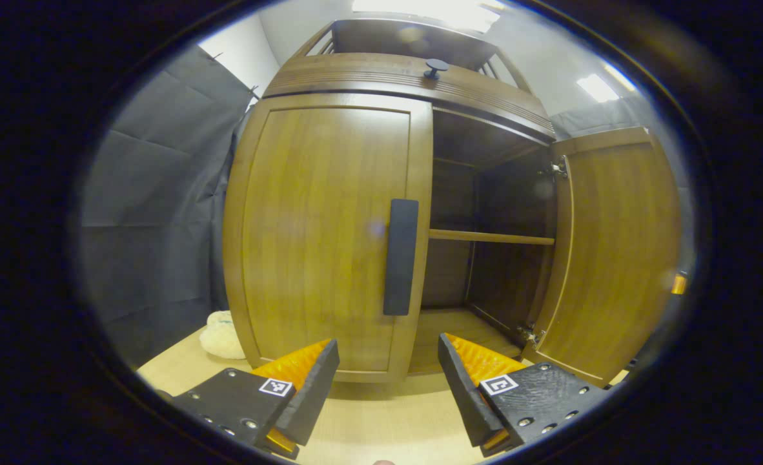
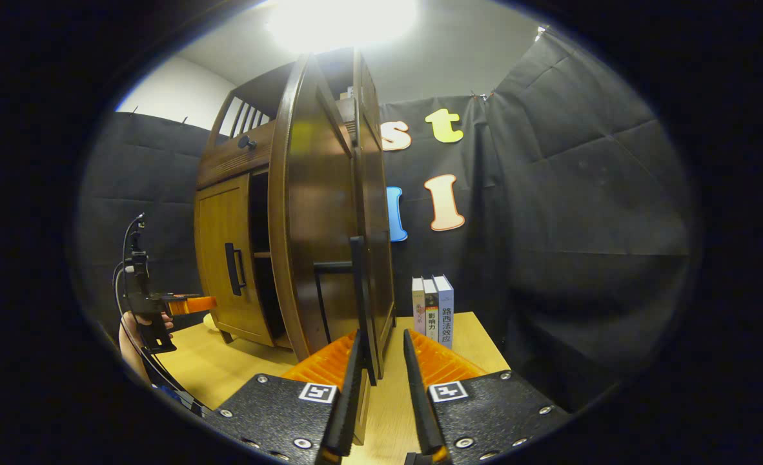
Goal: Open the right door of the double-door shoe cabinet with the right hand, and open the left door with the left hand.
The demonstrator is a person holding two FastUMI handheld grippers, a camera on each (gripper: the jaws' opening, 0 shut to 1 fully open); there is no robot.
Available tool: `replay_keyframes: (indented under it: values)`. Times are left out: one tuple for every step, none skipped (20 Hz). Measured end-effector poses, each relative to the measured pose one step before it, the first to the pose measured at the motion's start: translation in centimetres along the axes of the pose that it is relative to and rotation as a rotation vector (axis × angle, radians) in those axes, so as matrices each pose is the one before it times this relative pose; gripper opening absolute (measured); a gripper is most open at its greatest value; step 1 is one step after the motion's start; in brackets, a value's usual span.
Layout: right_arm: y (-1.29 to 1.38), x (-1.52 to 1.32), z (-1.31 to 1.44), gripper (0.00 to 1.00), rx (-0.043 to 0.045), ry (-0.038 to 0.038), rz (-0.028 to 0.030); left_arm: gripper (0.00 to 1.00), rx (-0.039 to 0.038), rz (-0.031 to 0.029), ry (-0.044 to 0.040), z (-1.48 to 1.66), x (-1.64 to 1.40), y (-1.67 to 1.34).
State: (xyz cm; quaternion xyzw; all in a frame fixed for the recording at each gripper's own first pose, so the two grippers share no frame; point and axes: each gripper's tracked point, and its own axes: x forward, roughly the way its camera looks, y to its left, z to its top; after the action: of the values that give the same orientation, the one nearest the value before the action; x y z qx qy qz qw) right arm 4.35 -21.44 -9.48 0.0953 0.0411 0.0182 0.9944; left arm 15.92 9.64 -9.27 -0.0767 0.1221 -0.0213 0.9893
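in the left gripper view my left gripper (image 1: pixel 388 381) hangs open with nothing between its fingers, low in front of the shoe cabinet (image 1: pixel 414 77). the left door (image 1: pixel 323 232) is shut, its dark vertical handle (image 1: pixel 400 256) just above my fingertips. the right door (image 1: pixel 614 252) stands swung wide, showing a bare shelf (image 1: pixel 491 237). to do this step well i think i should rise, straddle the handle mid-length, close squarely, then pull in an arc about the hinges on the far left edge. a pale fluffy thing (image 1: pixel 221 336) lies on the table (image 1: pixel 368 426) by the cabinet's left corner, and could meet the swinging door.

in the right gripper view my right gripper (image 2: pixel 381 374) has its fingers narrowly around the right door's handle (image 2: pixel 359 303); i cannot tell whether both press on it. three books (image 2: pixel 433 310) stand beyond, clear of the door.
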Motion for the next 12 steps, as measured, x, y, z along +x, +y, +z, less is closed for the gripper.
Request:
replay_keyframes:
  values:
    - [-0.577, -0.304, 0.183, 0.43, 0.00304, 0.00306, -0.03718, 0.95, -0.00114, 0.00694, -0.00516, 0.055, -0.091, 0.201]
    - [-0.490, -0.401, -0.048, 0.62, 0.00113, 0.00574, -0.03851, 0.95, -0.00150, 0.00776, -0.00443, 0.130, -0.120, 0.206]
    - [-0.221, -0.503, 0.307, 0.75, -0.00242, -0.00249, -0.03222, 0.95, -0.00559, 0.00492, -0.00610, -0.026, -0.162, 0.140]
    - [-0.050, -0.460, 0.572, 0.89, -0.00249, -0.01561, -0.02425, 0.95, -0.00847, -0.00112, -0.00883, 0.197, -0.133, 0.043]
    - [0.020, -0.603, 0.671, 0.94, -0.00175, -0.01773, -0.02105, 0.95, -0.00657, -0.00361, -0.00693, 0.125, 0.048, -0.021]
    - [0.229, -0.814, 0.578, 0.94, 0.00169, -0.01677, -0.01795, 0.95, -0.00204, -0.00094, -0.00418, 0.088, 0.017, 0.086]
    - [0.364, -0.980, 0.577, 0.94, 0.00691, -0.01240, -0.01433, 0.95, 0.00121, 0.00430, -0.00402, 0.037, -0.057, 0.137]
    - [0.669, -1.101, 0.432, 0.94, 0.00957, -0.01251, -0.00645, 0.95, 0.00402, 0.00558, -0.00460, 0.098, 0.045, 0.137]
    - [0.848, -1.074, 0.348, 0.94, 0.00981, -0.00819, 0.00010, 0.95, 0.00228, 0.00591, -0.00523, -0.113, -0.036, -0.044]
    - [0.919, -0.827, 0.250, 0.94, 0.00673, -0.00769, 0.00236, 0.95, -0.00033, 0.00438, -0.00551, -0.040, 0.039, -0.079]
    - [1.155, -0.633, 0.464, 0.94, 0.00716, -0.01769, 0.00120, 0.95, -0.00325, 0.00322, -0.00364, -0.211, -0.277, -0.172]
    - [1.402, -0.624, 0.255, 0.94, -0.00065, -0.01650, 0.01539, 0.95, -0.00288, 0.00223, -0.00698, 0.125, -0.016, -0.074]
